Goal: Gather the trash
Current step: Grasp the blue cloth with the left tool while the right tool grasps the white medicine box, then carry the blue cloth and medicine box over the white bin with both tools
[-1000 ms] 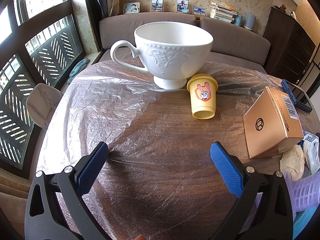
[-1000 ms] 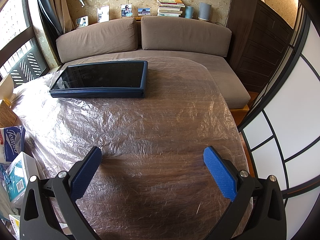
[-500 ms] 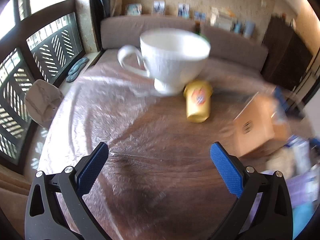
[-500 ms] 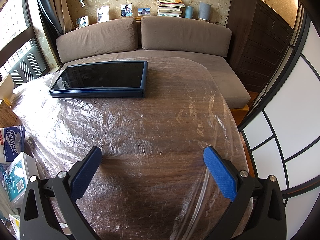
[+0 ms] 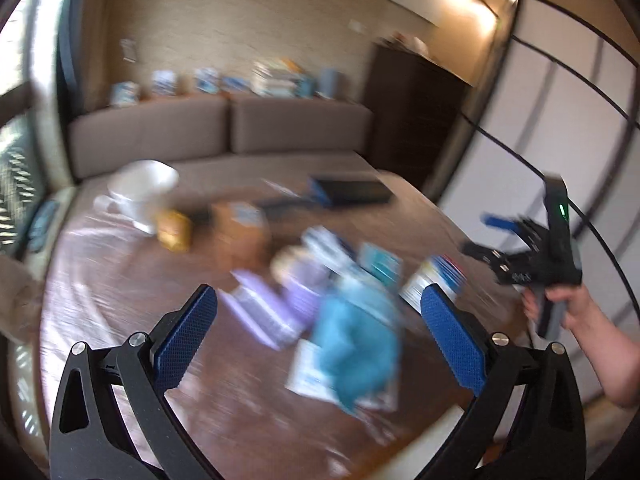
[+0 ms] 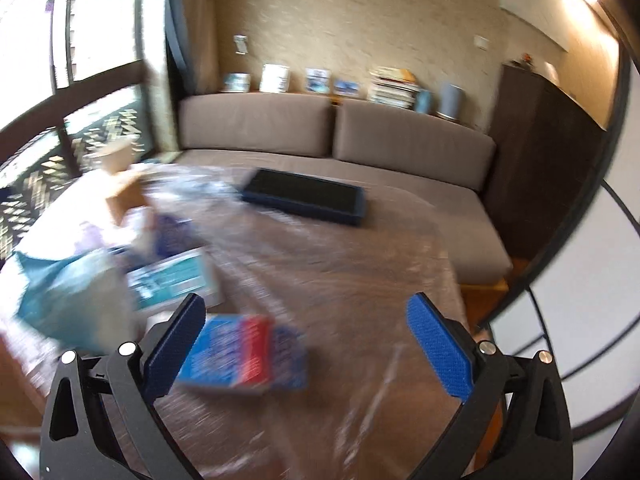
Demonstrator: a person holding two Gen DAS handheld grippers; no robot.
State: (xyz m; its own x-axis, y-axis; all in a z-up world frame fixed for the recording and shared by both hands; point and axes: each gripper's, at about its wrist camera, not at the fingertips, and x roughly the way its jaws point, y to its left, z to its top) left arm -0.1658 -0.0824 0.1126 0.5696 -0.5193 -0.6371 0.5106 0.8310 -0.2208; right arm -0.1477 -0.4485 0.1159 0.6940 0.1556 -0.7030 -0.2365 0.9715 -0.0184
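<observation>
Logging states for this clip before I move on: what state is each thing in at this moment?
Left claw: open, empty, above the trash pile.
Right claw: open, empty, above the table.
White cup: upright; contents not visible.
Yellow cup: on the table beside the white cup, too blurred to tell its pose.
Blue-red box: lying flat.
Tray: flat, nothing in it.

Table (image 5: 132,304) before the sofa (image 5: 224,132); cup (image 5: 142,192) at far left, small container (image 5: 174,230) just beside it, box (image 5: 240,236) to their right; tray (image 5: 352,192) behind; heap of packets (image 5: 344,300) in the near middle; right gripper (image 5: 484,234) above the right edge.
</observation>
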